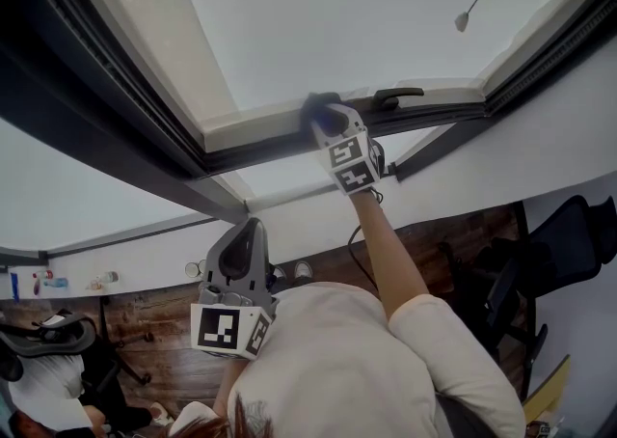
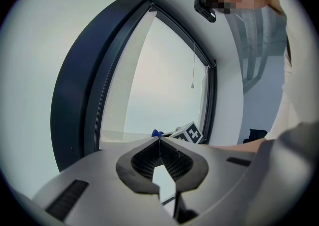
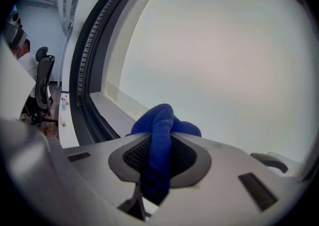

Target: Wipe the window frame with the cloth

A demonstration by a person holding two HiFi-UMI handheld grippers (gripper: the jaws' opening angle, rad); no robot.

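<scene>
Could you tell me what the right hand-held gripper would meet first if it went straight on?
The blue cloth held in the right hand-held gripper leads; straight ahead it would probably meet the pale window pane just above the dark window frame, though depth is unclear.

Dark wooden floor (image 1: 178,354), one black office chair (image 1: 56,335) at left, another chair (image 1: 576,233) at right.

Pale daylight fills the large window (image 1: 366,12) at 12 o'clock; a white wall (image 1: 554,137) runs beneath, a black office chair (image 1: 574,233) at 3 o'clock on dark wooden flooring (image 1: 178,359).
</scene>
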